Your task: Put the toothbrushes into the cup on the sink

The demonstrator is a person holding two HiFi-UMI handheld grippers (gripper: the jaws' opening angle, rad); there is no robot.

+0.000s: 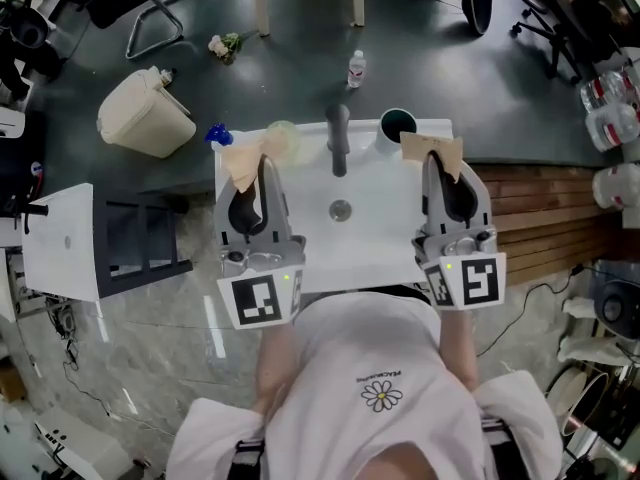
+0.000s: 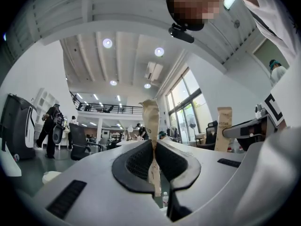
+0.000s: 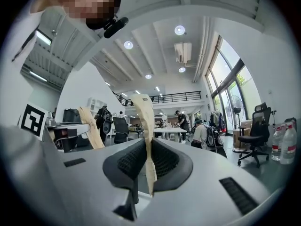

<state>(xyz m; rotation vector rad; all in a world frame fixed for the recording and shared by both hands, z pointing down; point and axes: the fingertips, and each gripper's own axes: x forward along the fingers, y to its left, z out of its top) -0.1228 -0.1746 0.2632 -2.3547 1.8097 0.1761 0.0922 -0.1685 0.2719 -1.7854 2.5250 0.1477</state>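
Observation:
Over the white sink (image 1: pixel 385 243) in the head view, my left gripper (image 1: pixel 264 173) is shut on a brown paper-wrapped toothbrush (image 1: pixel 243 158). My right gripper (image 1: pixel 441 171) is shut on a second wrapped toothbrush (image 1: pixel 435 148). The white cup (image 1: pixel 397 125) with a dark inside stands at the sink's back right corner, just left of the right packet. Both grippers tilt upward. In the left gripper view the packet (image 2: pixel 151 121) stands pinched in the left gripper (image 2: pixel 154 147). In the right gripper view the other packet (image 3: pixel 145 119) is pinched in the right gripper (image 3: pixel 149 149).
A grey faucet (image 1: pixel 339 138) rises at the sink's back middle, above the drain (image 1: pixel 340 209). A pale round item (image 1: pixel 284 138) sits at the back left corner. A beige bin (image 1: pixel 145 114), a small bottle (image 1: pixel 356 68) and a white cabinet (image 1: pixel 60 240) stand around.

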